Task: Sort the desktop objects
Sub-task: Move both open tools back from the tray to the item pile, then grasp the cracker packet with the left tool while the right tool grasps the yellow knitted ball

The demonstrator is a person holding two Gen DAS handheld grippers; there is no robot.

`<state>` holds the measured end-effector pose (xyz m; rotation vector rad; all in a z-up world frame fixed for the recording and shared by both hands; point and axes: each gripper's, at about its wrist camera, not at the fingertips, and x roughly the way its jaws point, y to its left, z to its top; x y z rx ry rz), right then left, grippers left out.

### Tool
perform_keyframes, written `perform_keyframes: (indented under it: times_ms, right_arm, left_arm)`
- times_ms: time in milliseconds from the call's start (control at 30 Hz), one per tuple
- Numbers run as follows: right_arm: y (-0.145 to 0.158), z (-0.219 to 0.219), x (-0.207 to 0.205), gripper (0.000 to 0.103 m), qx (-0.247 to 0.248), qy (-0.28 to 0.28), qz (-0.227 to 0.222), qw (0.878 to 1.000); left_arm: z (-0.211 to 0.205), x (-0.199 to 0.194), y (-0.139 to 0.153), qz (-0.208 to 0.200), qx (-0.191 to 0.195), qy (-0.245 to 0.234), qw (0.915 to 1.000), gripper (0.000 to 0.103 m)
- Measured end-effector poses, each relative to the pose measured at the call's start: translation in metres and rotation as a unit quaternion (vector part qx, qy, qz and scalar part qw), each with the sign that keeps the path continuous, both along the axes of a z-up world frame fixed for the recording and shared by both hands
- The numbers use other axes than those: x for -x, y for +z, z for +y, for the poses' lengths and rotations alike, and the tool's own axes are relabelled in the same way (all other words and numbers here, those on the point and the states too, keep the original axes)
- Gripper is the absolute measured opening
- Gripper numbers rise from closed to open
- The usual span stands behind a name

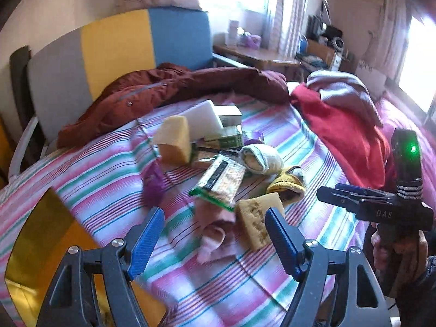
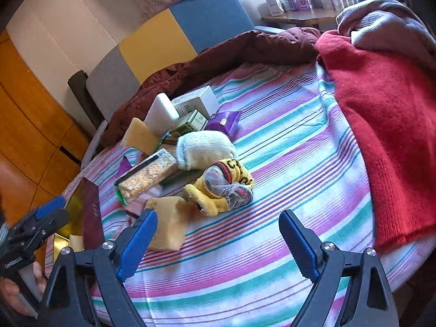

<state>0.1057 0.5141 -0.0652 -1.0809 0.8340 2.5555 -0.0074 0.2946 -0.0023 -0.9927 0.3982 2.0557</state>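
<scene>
Blue-padded jaws of your left hand-held gripper (image 1: 214,230) stand wide apart with nothing between them, hovering just short of a pitted yellow sponge (image 1: 259,222) and a crumpled pink cloth (image 1: 215,227) at the near edge of the pile; your right hand-held gripper (image 2: 218,235) is likewise spread wide and empty over bare striped sheet (image 2: 272,163). The things to sort lie heaped on the bed's striped sheet, not a worktop: a green-edged snack packet (image 1: 219,181), a rolled white sock (image 2: 203,148), a yellow sock bundle (image 2: 223,188), a white foam block (image 1: 204,117), small green-and-white boxes (image 1: 227,125) and a second yellow sponge (image 1: 174,139). My judgement is that you are still choosing a first pick. Take a loose outlying piece, such as the near sponge, rather than digging into the overlapping stack. Come down squarely so both pads meet its flat sides, since soft foam will squash and twist in a skewed grip. Your left view alone shows a gold-lined box (image 1: 35,245) at the sheet's edge in full, probably a destination, and a purple item (image 1: 154,184) beside the pile. Your right view alone reveals the purple packet (image 2: 223,121) behind the socks and the lettering on the yellow sock bundle.
</scene>
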Motion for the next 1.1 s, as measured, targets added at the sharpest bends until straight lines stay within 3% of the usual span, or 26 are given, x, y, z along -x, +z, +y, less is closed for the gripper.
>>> perform_keyframes:
  times_ms: [167,533,733,800,900,1100]
  right_arm:
    - [-0.012,0.007,0.019,0.092,0.008,0.005,-0.007,1.000]
    - [-0.035,0.017,0.056,0.090,0.028,0.015,-0.021,0.999]
    - [-0.043,0.018,0.063,0.072,0.027,0.013,-0.026,0.999]
    - [-0.043,0.018,0.064,0.068,0.022,0.016,-0.028,0.999]
    - [-0.044,0.018,0.064,0.061,0.009,0.018,-0.035,0.999]
    - [-0.042,0.023,0.057,0.055,0.015,0.013,-0.026,0.999]
  left_arm:
    - [0.027,0.016,-0.017,-0.025,0.016,-0.013,0.9995,0.077]
    - [0.075,0.035,-0.047,0.006,0.085,-0.051,0.9950,0.076]
    - [0.094,0.041,-0.062,0.033,0.120,-0.061,0.9904,0.075]
    - [0.098,0.043,-0.068,0.038,0.131,-0.066,0.9884,0.064]
    - [0.101,0.045,-0.076,0.030,0.134,-0.075,0.9877,0.052]
    - [0.092,0.042,-0.067,0.018,0.096,-0.065,0.9931,0.051]
